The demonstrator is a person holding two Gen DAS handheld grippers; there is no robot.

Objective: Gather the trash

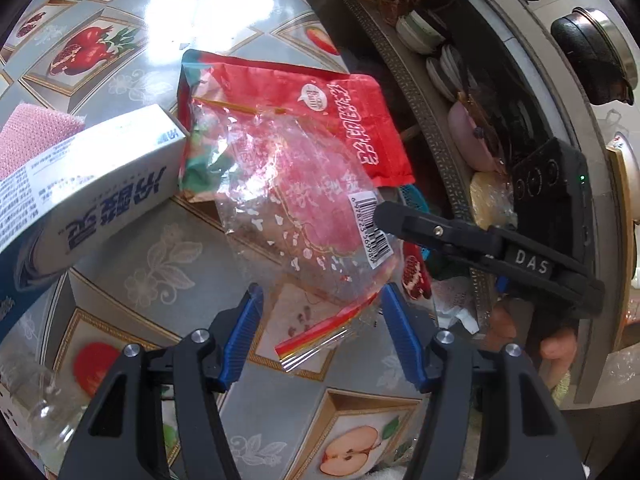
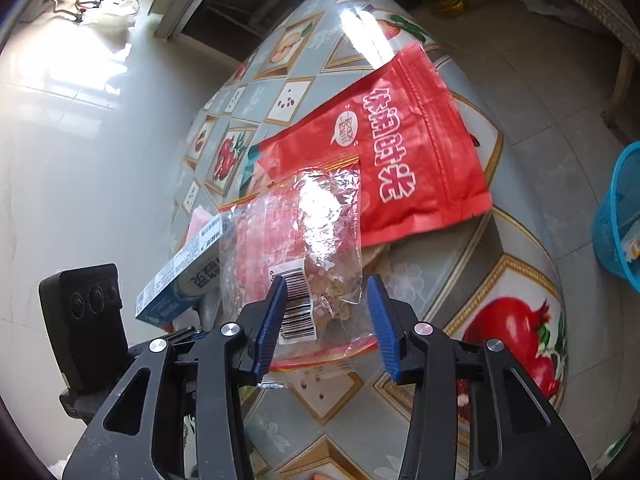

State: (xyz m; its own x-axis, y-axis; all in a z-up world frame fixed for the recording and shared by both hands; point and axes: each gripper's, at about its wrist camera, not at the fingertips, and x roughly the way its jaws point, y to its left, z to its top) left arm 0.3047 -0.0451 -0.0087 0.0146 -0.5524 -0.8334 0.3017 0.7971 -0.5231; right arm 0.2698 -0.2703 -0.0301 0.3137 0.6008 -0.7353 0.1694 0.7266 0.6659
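Both my grippers hang over the fruit-print tablecloth, at the clear crinkled wrapper.

Largest on the cloth is the red snack pouch, lying flat with white lettering up. The clear wrapper with a barcode label lies partly over the pouch's lower end and reaches toward me. Just beside it on the left is a white and blue carton, tilted, one end against the pouch. A blue mesh basket stands well apart on the floor at the right. My right gripper has blue pads either side of the wrapper's barcode end, spread, not pressing it. My left gripper also stands released, its pads straddling the wrapper's striped edge without touching.
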